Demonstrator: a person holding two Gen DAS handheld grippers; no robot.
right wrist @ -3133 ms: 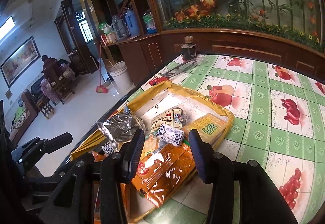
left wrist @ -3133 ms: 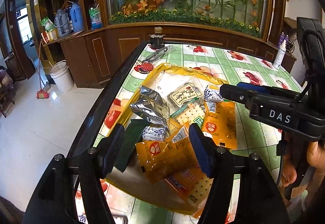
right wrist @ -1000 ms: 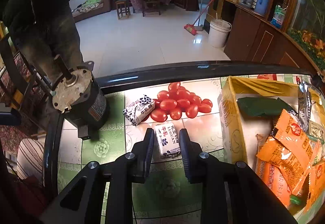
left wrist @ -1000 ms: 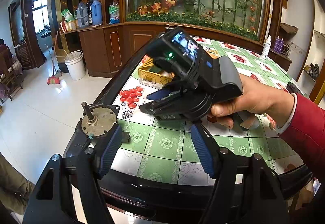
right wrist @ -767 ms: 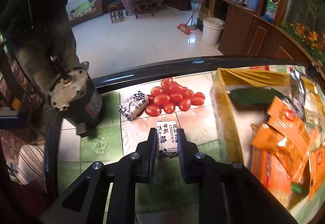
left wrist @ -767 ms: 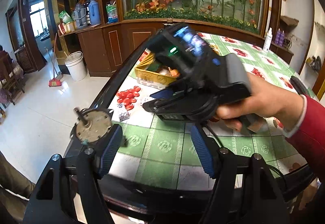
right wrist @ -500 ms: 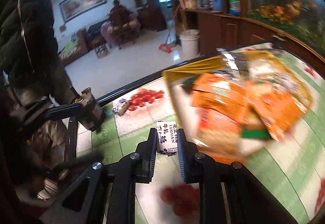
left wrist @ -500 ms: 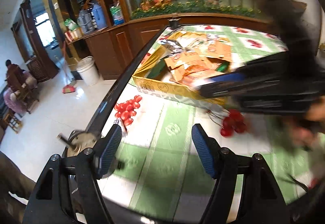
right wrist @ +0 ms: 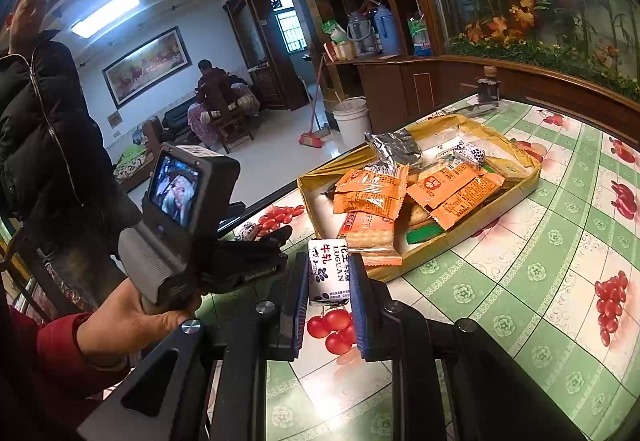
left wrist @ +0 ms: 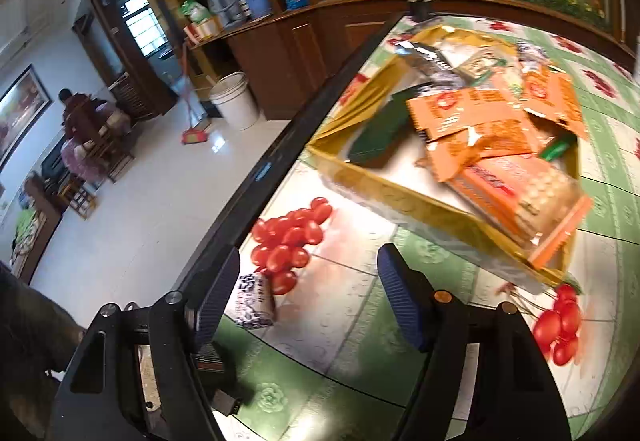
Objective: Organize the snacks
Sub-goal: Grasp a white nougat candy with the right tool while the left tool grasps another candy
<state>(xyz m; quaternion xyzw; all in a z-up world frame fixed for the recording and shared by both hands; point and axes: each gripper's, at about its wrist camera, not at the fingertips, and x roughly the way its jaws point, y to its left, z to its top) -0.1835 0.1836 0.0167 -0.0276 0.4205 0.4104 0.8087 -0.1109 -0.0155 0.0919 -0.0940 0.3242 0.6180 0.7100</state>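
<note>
Between the blue pads of the right gripper, a white nougat packet stands upright, its long axis running away from the camera and its printed face up; the jaws are clamped on its two sides, holding it clear above the desk, just short of the yellow snack box. The left hand, in a red sleeve, grips the left gripper angled downward, jaws open and empty. A second patterned packet lies beside its left pad.
</note>
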